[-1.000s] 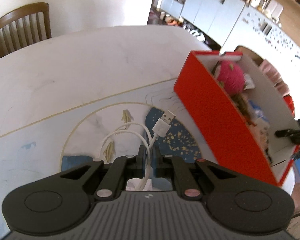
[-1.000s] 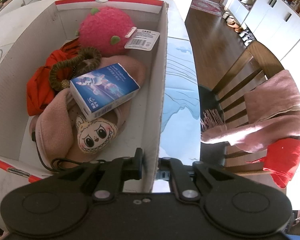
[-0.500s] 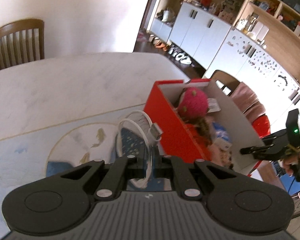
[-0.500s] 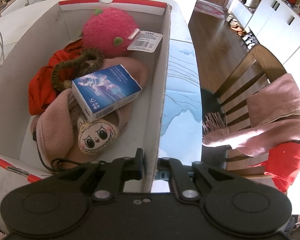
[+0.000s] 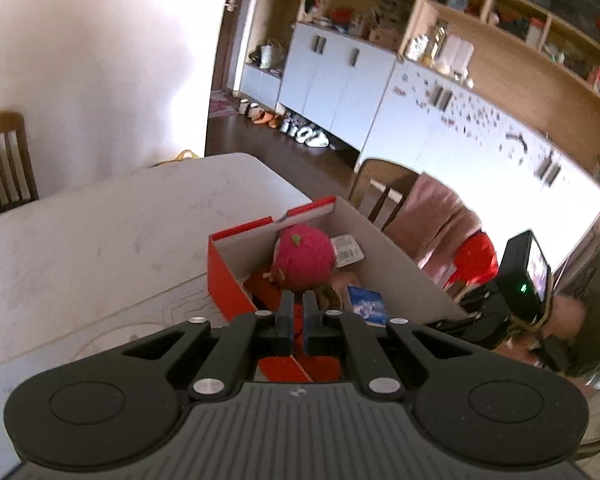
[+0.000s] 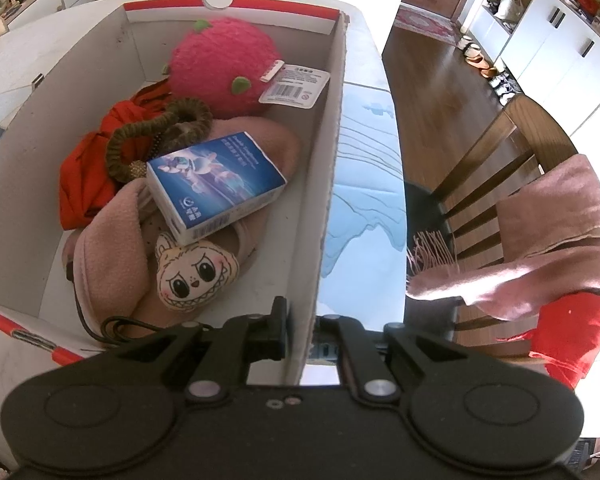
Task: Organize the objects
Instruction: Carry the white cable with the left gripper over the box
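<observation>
Jaws on your left gripper (image 5: 296,312) are fully closed. A second ago they pinched the white USB cable low over the worktop (image 5: 100,240), left of the box (image 5: 228,280). Now they sit above the box's near end, pointing down into it over the orange cloth (image 5: 268,286). The cable doesn't show in either view, so I can't tell whether you're still holding it or where it is.

Jaws on your right gripper (image 6: 300,320) are closed on the box's right wall, same spot as before, and the box hasn't shifted.

Contents inside the box are unchanged: pink plush (image 6: 224,68) at the far end, blue carton (image 6: 216,178) mid-box, orange cloth along the left wall.
</observation>
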Demonstrator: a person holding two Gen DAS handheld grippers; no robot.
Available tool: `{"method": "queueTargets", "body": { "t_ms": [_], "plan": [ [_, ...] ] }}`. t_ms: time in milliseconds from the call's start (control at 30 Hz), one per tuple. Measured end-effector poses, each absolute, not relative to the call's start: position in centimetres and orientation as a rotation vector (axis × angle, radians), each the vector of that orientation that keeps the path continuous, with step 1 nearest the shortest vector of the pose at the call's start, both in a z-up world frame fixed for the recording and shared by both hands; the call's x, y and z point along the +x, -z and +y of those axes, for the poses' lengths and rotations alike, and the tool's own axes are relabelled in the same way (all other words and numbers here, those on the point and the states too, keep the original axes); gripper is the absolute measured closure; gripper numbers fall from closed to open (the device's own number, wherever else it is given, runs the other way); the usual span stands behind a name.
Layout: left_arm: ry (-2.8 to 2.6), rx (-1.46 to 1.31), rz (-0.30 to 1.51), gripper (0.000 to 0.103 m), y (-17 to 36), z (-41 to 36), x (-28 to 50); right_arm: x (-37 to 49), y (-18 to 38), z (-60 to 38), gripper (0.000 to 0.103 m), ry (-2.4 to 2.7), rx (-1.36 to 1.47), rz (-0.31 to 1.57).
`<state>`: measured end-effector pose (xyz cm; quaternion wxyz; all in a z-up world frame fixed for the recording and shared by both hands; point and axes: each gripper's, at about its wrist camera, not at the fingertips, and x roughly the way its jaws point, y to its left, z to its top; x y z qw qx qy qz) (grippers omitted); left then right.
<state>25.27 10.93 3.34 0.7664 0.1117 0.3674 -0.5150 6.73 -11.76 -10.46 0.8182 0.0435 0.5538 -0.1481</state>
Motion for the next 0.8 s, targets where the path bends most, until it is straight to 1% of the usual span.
{"method": "queueTargets", "body": {
  "t_ms": [267, 367, 433, 467, 500, 533, 600, 700, 800],
  "plan": [
    [1.078, 0.357, 0.837, 0.098, 0.2, 11.1, 25.8, 6.7, 10.3, -11.8, 0.098, 0.312, 0.094, 1.179],
    [1.067, 0.393, 0.853, 0.091, 1.4, 11.4, 26.3, 6.7, 10.3, -11.8, 0.098, 0.312, 0.094, 1.179],
    [1.075, 0.425, 0.866, 0.080, 2.3, 11.5, 26.4, 6.7, 10.3, -11.8, 0.098, 0.313, 0.095, 1.179],
    [1.080, 0.441, 0.873, 0.076, 2.7, 11.5, 26.5, 6.7, 10.3, -11.8, 0.098, 0.313, 0.095, 1.179],
    [1.082, 0.464, 0.874, 0.068, 3.2, 11.3, 26.5, 6.7, 10.3, -11.8, 0.098, 0.313, 0.095, 1.179],
    [1.080, 0.481, 0.872, 0.053, 3.6, 11.3, 26.4, 6.7, 10.3, -11.8, 0.098, 0.313, 0.094, 1.179],
    [1.089, 0.502, 0.862, 0.035, 4.4, 11.3, 26.3, 6.7, 10.4, -11.8, 0.097, 0.314, 0.093, 1.182],
    [1.121, 0.529, 0.885, 0.034, 5.9, 10.5, 26.3, 6.7, 10.4, -11.7, 0.097, 0.315, 0.092, 1.185],
    [1.110, 0.617, 0.883, 0.034, 7.8, 9.2, 26.2, 6.8, 10.4, -11.7, 0.097, 0.317, 0.092, 1.188]
  ]
}}
